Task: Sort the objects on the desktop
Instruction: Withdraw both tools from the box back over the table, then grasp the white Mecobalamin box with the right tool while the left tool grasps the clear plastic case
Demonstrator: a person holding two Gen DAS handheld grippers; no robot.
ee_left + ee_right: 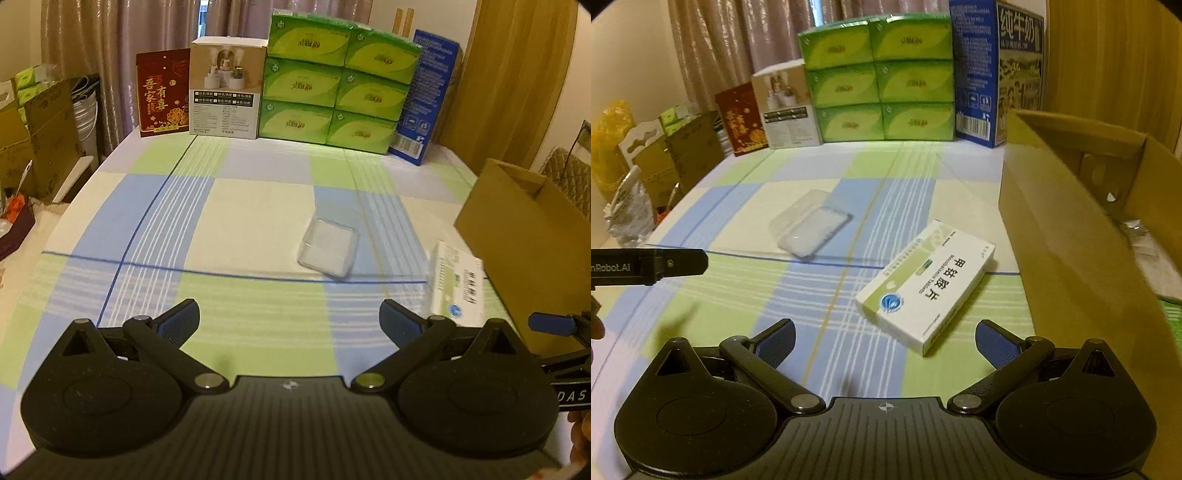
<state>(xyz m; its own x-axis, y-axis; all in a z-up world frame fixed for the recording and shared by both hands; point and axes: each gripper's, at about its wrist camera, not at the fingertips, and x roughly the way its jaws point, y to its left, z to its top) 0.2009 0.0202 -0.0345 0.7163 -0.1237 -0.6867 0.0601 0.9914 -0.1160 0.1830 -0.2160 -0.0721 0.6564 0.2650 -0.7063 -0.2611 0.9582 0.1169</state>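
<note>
A clear plastic case (328, 246) lies flat on the checked tablecloth, ahead and right of my open, empty left gripper (290, 321); it also shows in the right wrist view (810, 223). A white and green medicine box (925, 286) lies flat just ahead of my open, empty right gripper (884, 341), next to the brown cardboard box (1071, 236). The medicine box shows at the right in the left wrist view (456, 284). The right gripper's blue fingertip (552, 323) shows at the far right of the left wrist view. The left gripper (650, 264) shows at the left edge of the right wrist view.
Along the table's far edge stand a red box (162, 92), a white product box (225, 86), stacked green tissue packs (332, 81) and a blue milk carton (428, 96). The open cardboard box holds some packets (1152, 254). Cartons and bags crowd the floor at left (37, 140).
</note>
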